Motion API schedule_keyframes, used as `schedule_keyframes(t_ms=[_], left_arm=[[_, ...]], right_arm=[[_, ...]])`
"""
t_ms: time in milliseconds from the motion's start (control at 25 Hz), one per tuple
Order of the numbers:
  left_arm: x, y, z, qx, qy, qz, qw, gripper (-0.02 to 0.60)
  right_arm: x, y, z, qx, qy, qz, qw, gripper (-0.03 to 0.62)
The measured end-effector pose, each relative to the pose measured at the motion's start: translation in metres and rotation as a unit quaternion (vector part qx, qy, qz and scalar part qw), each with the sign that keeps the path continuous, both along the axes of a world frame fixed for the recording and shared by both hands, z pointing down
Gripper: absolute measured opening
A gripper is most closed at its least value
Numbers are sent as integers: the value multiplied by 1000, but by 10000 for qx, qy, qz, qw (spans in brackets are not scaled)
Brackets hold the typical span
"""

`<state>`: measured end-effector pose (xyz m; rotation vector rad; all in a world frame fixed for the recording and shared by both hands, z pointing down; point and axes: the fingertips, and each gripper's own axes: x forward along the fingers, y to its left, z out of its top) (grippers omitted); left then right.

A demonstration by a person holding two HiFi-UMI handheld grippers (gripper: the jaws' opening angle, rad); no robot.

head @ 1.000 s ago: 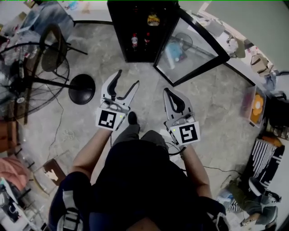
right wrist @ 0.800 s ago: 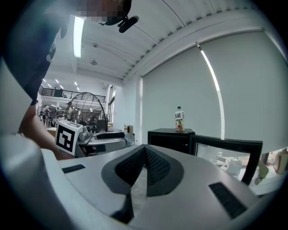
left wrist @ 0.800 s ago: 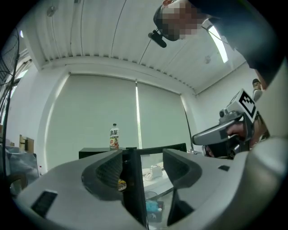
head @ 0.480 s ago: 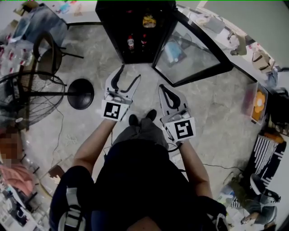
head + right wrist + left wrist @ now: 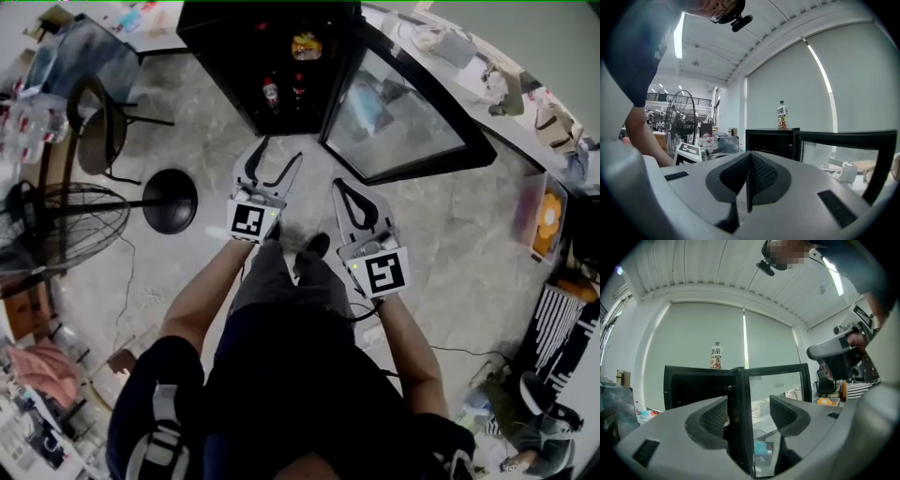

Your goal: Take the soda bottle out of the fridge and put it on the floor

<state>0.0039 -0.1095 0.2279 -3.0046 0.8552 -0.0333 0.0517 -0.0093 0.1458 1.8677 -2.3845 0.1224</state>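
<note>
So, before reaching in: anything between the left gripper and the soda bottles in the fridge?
Nothing visible: the fridge door stands open, with only floor between the left gripper and the soda bottles.

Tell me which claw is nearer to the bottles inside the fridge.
Left. The left claw hangs directly in front of the bottles; the right claw sits farther back, toward the open door.

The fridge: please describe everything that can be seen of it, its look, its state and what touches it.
The fridge is a small black cabinet that stands upright on the grey, stone-like floor. Its door, a black frame around a glass pane, is swung wide open. Inside, two small bottles with red labels stand side by side on a shelf. One labelled bottle stands upright on its top.
</note>
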Motion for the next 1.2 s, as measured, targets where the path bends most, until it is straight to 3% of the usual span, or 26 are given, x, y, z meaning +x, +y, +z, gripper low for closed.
schedule_keyframes(t_ms=[320,480,1200], left_arm=[[39,-43,100,-298,-175,248,9991,275],[50,-54,139,-225,-179,301,9991,275],[108,-171,336,-401,-456,-59,9981,284]], right_arm=[[20,-21,46,-108,17,474,9988,18],[19,-22,77,-127,-39,604,9981,18],[39,-82,221,-205,21,679,9975,18]])
